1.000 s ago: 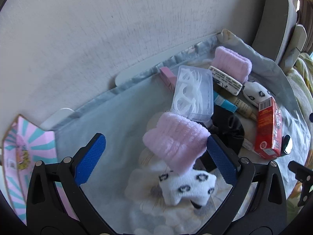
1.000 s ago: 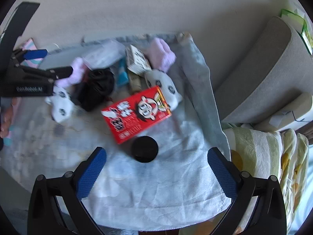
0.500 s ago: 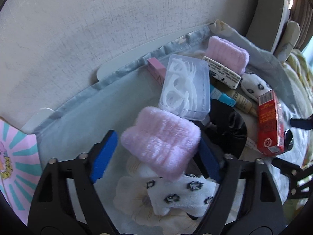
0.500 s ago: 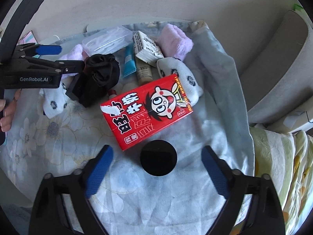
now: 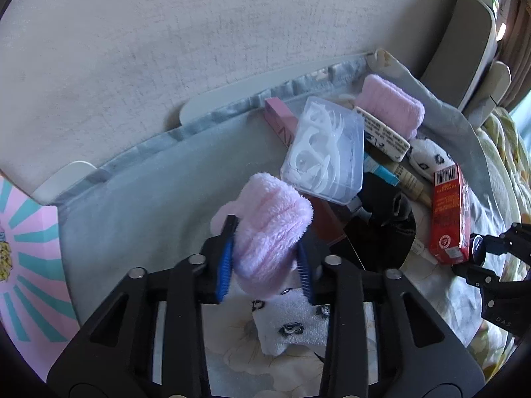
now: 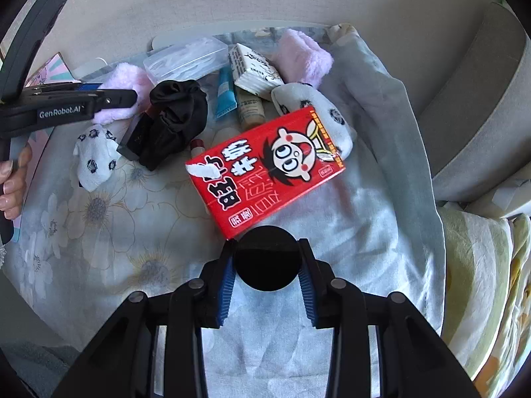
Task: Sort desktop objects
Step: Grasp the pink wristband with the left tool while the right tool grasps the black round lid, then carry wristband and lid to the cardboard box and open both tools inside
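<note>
1. The left gripper (image 5: 265, 258) has just been closing, and its ribbed blue pads (image 5: 223, 265) now squeeze a fluffy pink sock (image 5: 268, 229), a soft rolled bundle that bulges above the jaws.
2. The right gripper (image 6: 265, 265) has likewise just been closing; its pads press both sides of a smooth, matte black round lid (image 6: 265, 258) on the cloth, just below the red carton.
3. The floral cloth (image 6: 99, 219) is thin, wrinkled and pale blue, and covers the table.
4. The red carton (image 6: 265, 172) is a glossy flat box with a cartoon face; a crumpled black fabric (image 6: 176, 116) lies to its left.
5. The left wrist view alone shows the white floss picks inside the clear plastic box (image 5: 325, 152).
6. The right wrist view alone shows the carton's printed face and fingers (image 6: 13, 182) of the person's hand on the left gripper's handle.
</note>
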Available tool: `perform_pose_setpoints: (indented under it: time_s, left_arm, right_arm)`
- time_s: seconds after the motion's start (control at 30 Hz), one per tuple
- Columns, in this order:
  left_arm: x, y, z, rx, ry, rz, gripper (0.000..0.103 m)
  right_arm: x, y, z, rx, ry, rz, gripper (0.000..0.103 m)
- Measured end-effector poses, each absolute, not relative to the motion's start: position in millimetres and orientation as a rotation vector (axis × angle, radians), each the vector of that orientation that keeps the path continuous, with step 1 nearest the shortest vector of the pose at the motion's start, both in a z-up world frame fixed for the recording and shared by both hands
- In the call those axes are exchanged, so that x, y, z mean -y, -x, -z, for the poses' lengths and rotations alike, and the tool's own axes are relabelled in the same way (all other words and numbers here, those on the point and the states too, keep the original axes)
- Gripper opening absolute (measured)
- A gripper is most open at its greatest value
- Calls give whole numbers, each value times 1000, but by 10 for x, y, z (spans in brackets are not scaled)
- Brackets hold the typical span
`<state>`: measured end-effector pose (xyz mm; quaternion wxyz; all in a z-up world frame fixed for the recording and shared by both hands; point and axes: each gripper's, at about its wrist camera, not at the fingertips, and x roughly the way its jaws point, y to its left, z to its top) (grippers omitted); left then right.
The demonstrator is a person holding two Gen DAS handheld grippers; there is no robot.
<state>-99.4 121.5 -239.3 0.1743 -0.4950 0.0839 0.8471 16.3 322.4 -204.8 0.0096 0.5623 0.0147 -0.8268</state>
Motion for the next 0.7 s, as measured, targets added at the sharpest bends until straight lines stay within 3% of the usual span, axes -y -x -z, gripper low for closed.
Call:
perform_pose_setpoints:
  time_s: [0.3,0.6,0.7]
  left_arm:
    - [-986,959,2054,-152,1377,-2465,22]
    - [-724,748,1385,-125,1349,-2570,22]
    - [-608,694,1204,-131,1358,-2628,22]
  right_arm:
    - [-3361,-276,1810,16,-1749,2596,33]
    - [-3117,-394,1063,-82,-1666,2629,33]
    - [-3044,-164,1175,-139,-1611,2629,33]
